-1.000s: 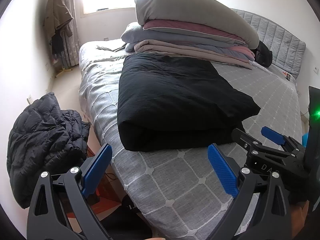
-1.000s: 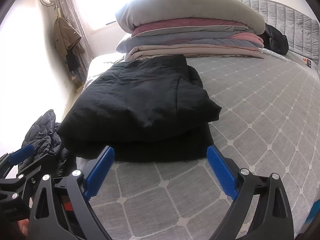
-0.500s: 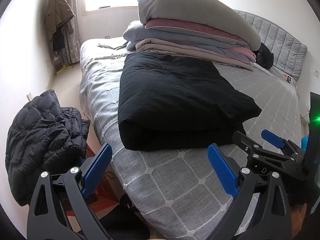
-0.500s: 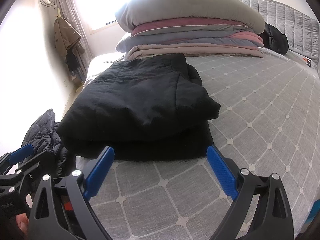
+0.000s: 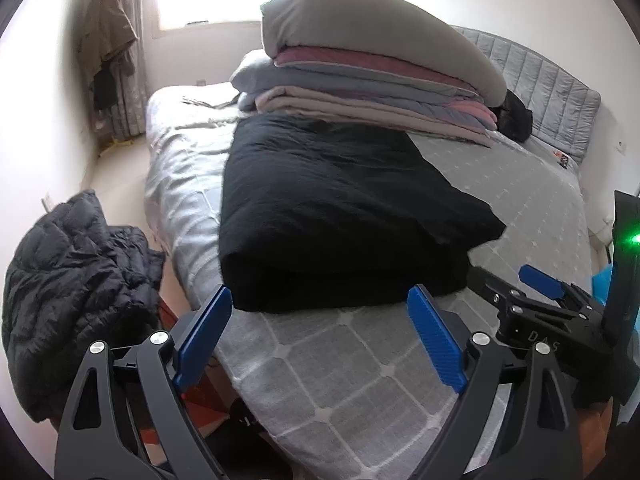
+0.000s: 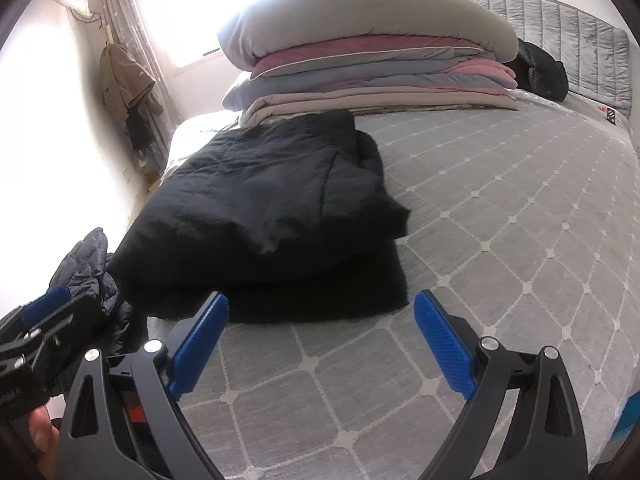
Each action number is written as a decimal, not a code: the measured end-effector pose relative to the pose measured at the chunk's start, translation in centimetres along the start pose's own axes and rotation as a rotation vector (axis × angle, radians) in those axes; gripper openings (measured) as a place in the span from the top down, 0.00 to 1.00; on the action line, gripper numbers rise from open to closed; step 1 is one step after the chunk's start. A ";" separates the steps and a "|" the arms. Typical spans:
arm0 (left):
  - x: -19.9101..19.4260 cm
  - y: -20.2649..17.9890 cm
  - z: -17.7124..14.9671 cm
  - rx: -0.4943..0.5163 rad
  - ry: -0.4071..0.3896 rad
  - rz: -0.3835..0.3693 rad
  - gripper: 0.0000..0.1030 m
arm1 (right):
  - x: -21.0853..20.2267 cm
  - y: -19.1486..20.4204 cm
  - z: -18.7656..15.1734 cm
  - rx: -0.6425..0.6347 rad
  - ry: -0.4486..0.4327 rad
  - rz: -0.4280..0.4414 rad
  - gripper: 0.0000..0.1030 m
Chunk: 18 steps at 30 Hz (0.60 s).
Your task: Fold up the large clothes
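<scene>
A large black padded garment [image 5: 332,216] lies folded in a thick rectangle on the grey quilted bed [image 5: 360,392]; it also shows in the right wrist view [image 6: 264,216]. My left gripper [image 5: 320,336] is open and empty, just in front of the fold's near edge. My right gripper [image 6: 320,340] is open and empty, also short of the near edge. The right gripper shows at the right of the left wrist view [image 5: 532,304], and the left gripper at the lower left of the right wrist view [image 6: 36,320].
A stack of folded quilts [image 5: 372,72] stands behind the garment. A dark puffer jacket [image 5: 72,292] is heaped beside the bed on the left. A small black bundle [image 6: 540,72] lies by the grey headboard [image 6: 580,40]. A coat hangs by the window [image 5: 108,40].
Both grippers have drifted slightly; the view shifted a little to the right and closer to the folded garment. Both stayed open and empty. The garment has not moved.
</scene>
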<state>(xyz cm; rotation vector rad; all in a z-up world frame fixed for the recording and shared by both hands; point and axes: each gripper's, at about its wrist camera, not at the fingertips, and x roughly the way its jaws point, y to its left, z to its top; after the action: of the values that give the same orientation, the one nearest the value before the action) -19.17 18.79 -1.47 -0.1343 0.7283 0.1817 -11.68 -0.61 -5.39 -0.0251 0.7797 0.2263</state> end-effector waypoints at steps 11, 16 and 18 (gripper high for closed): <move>-1.0 -1.8 -0.2 0.002 0.030 0.033 0.07 | -2.3 -3.8 -1.4 0.036 -0.032 -0.067 0.12; -1.9 -2.8 -0.3 0.018 0.025 0.042 0.07 | -3.0 -5.7 -2.3 0.054 -0.044 -0.110 0.09; -2.2 -3.3 -0.3 0.027 0.023 0.048 0.07 | -3.3 -6.4 -2.6 0.064 -0.048 -0.126 0.09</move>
<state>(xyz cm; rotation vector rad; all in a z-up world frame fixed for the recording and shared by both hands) -20.30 15.22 -0.04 -0.0932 0.7565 0.2166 -14.41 -7.82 -5.35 -0.0085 0.7347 0.0821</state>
